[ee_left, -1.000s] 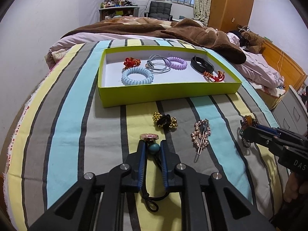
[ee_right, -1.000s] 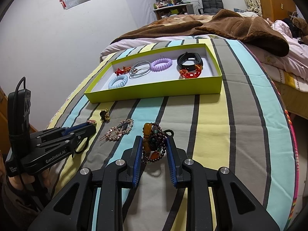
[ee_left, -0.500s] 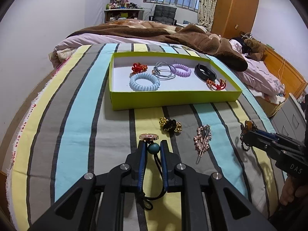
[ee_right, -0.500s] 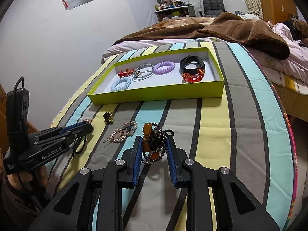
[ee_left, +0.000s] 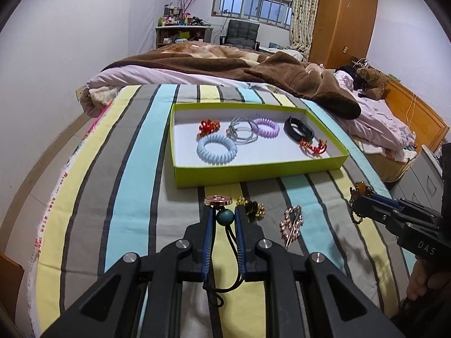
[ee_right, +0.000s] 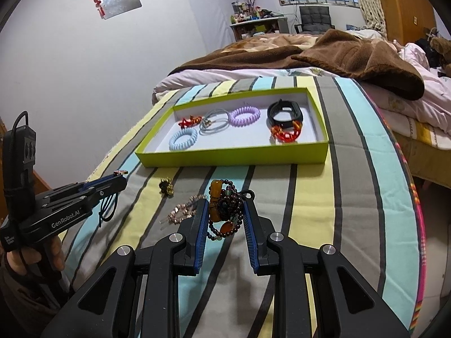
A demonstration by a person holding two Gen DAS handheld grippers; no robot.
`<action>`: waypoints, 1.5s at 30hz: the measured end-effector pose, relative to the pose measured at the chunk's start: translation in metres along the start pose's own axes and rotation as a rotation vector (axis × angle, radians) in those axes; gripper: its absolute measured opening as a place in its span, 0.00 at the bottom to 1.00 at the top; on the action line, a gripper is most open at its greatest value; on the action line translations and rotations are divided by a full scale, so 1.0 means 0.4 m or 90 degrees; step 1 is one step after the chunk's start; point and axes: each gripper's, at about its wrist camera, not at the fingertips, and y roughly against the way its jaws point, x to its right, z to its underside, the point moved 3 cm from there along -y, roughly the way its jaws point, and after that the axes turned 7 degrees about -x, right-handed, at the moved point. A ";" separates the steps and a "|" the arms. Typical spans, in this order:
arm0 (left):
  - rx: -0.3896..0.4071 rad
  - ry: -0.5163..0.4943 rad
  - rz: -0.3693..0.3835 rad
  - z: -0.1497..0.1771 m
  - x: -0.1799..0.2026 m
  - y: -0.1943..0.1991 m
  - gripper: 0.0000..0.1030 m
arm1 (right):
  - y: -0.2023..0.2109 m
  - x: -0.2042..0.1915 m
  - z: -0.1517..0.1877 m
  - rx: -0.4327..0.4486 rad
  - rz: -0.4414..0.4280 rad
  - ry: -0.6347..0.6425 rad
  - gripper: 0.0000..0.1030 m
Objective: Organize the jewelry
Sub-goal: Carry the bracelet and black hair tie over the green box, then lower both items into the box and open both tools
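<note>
L gripper [ee_left: 224,216] pinches teal-bead cord charm [ee_left: 224,216]; R gripper [ee_right: 225,211] clamps bead bracelets [ee_right: 225,205]. Both held clear of bedspread [ee_right: 352,191], likely for transfer to green tray [ee_left: 253,169] w/ 6 items.

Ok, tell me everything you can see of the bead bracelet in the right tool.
The bead bracelet is a bunched string of small dark red beads with a few larger amber and orange stones and some greenish ones. It is pinched between the blue pads of the right tool, with a loop of beads hanging below them. In the left wrist view it appears held above the striped bedcover, short of the green box.
</note>
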 end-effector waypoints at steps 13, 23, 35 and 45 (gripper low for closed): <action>0.030 -0.009 0.002 -0.098 0.000 0.008 0.16 | 0.000 0.004 -0.111 0.025 0.003 0.017 0.25; 0.008 0.001 -0.011 -0.184 -0.033 -0.079 0.16 | -0.085 0.022 -0.219 0.012 0.019 0.031 0.25; -0.044 0.004 -0.011 -0.213 -0.048 -0.207 0.16 | -0.218 0.051 -0.264 -0.042 0.032 0.043 0.25; -0.062 0.010 -0.018 -0.217 -0.056 -0.251 0.16 | -0.285 0.066 -0.267 -0.072 0.041 0.042 0.25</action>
